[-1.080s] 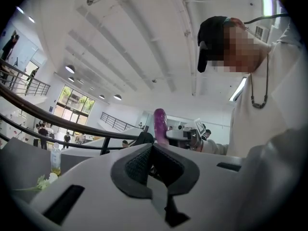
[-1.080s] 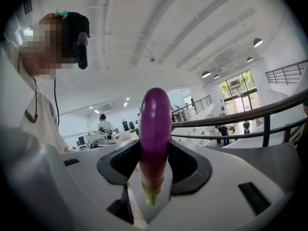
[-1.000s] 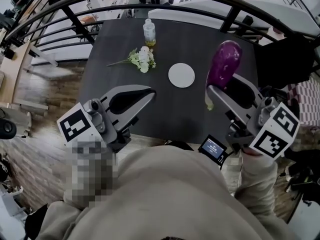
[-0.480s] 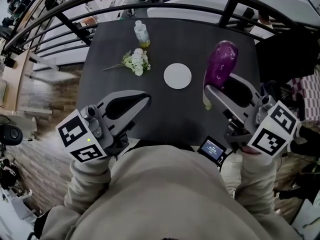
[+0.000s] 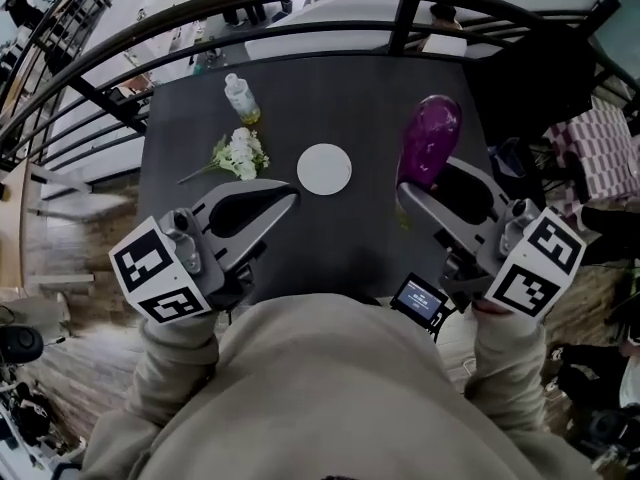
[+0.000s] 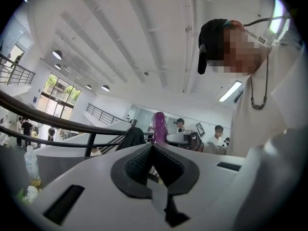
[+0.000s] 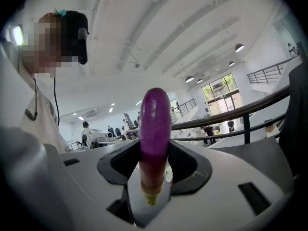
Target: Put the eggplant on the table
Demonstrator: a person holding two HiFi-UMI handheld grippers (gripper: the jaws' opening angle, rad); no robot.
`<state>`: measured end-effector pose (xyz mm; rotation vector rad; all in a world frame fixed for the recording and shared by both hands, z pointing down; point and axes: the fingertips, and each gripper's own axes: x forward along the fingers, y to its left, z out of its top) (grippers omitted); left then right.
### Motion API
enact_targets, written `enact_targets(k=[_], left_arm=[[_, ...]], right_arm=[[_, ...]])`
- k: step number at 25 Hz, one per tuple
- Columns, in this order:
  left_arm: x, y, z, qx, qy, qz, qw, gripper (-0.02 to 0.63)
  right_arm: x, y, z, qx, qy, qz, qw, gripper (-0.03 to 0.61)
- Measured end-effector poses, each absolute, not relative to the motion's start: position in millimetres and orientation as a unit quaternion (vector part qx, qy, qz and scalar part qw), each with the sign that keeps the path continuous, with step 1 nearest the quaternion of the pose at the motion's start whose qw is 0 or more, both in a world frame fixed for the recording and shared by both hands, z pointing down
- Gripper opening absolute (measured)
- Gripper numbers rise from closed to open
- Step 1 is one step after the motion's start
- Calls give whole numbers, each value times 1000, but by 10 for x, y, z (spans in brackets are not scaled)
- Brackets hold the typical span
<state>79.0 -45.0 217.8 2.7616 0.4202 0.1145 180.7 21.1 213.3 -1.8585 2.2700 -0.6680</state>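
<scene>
Task thing: the eggplant (image 5: 428, 146) is not yet on the tabletop (image 5: 350, 243). We hold it in the right gripper (image 5: 425, 183), over the right part of the dark surface.
Right fingers: they are closed on the eggplant near its pale stem end. The long purple body stands out far past the tips.
Left fingers: the left gripper (image 5: 288, 194) has its fingers pressed together with nothing between them. It hangs over the near left part of the tabletop.
Other things: a white round disc (image 5: 324, 168) lies to the left of the eggplant. Further left are a small bunch of flowers (image 5: 238, 154) and a bottle (image 5: 240, 96).
Step in hand: we judge that the eggplant must now be lowered and laid down before the fingers open. How high it hangs we cannot tell.
Risk of slipping: the grip is only on the narrow end and the skin looks smooth. We think the heavy free part could swing or slide out if we tilt the gripper quickly.
Risk of rolling: the body is round and the right edge of the tabletop is near. If we let go while the eggplant is in the air, it may bounce and roll off.
Risk of collision: if we drift to the left while lowering, the eggplant could come down on the disc.
</scene>
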Motion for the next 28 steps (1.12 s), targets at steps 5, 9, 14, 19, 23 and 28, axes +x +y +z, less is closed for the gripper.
enact_targets(k=[5,9,14,19,23,28], left_arm=[[773,-505,2187,967,177,38,179,5],[655,-648,2210,961,189,41,195,5],[568,-833,2314,958,204,45,196,5],[514,-910,2365,959,190,44,204,5],[541,-938,2261,963,174,31,205,5],[572,-856,2227,967,155,32,201,5]], right_arm=[[1838,191,2081,-645,729,-220,62,196],[1740,3,2012,-653,720,-228,54,196],[1577,-313,2064,-650,722,-236,33,196],[1486,-338,2122,-642,723,-254,25,196],[1490,-407,2076,-628,735,-255,19,196],[1572,-503,2060,-609,753,-249,16,196]])
